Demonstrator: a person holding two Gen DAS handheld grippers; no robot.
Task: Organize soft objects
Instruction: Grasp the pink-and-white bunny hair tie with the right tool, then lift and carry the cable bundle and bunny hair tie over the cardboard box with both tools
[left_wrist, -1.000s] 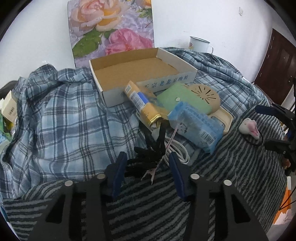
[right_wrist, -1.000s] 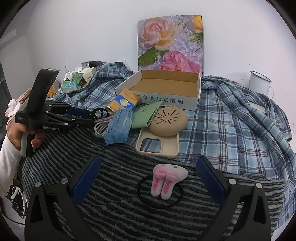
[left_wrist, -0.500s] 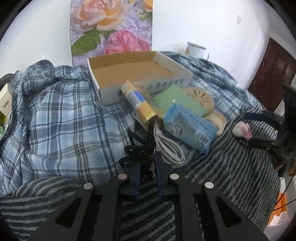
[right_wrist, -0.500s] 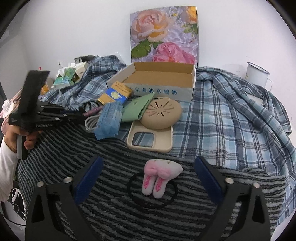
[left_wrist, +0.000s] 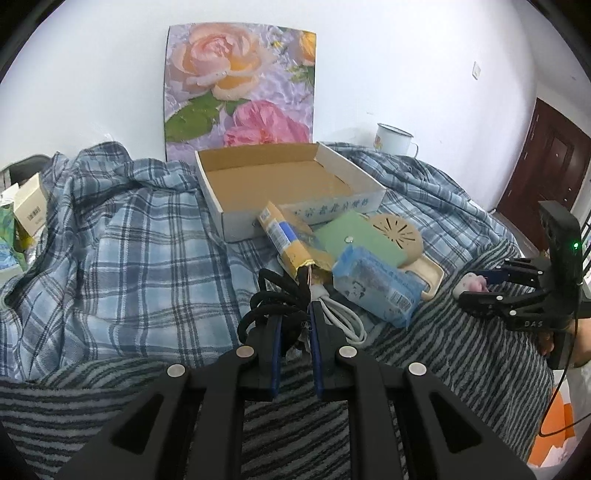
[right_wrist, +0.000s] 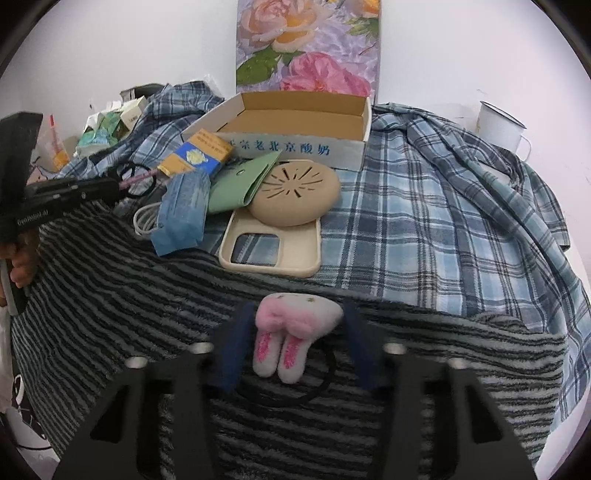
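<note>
My left gripper (left_wrist: 295, 317) is shut on a bundle of black hair ties (left_wrist: 271, 304) with a pink tag, held just above the striped towel (left_wrist: 424, 354). The right wrist view shows that gripper (right_wrist: 110, 184) at the far left, gripping the ties (right_wrist: 135, 179). My right gripper (right_wrist: 297, 314) is closing on a white and pink plush bunny hair tie (right_wrist: 295, 332). Its blue pads press the plush from both sides, and the black elastic loop (right_wrist: 325, 384) lies on the towel. An open cardboard box (left_wrist: 229, 221) stands behind the pile.
Between the box and the towel lie a blue packet (left_wrist: 376, 291), green pouch (left_wrist: 354, 240), beige round case (left_wrist: 397, 232), phone case (right_wrist: 273, 251), yellow-blue packet (left_wrist: 291, 243) and white cable (left_wrist: 343, 314). A plaid shirt (left_wrist: 129, 258) covers the rest; a mug (left_wrist: 393, 138) stands at the back.
The left jaws have shut on the black hair ties and risen a little with them. The right jaws have gone from wide apart to closed against the plush bunny.
</note>
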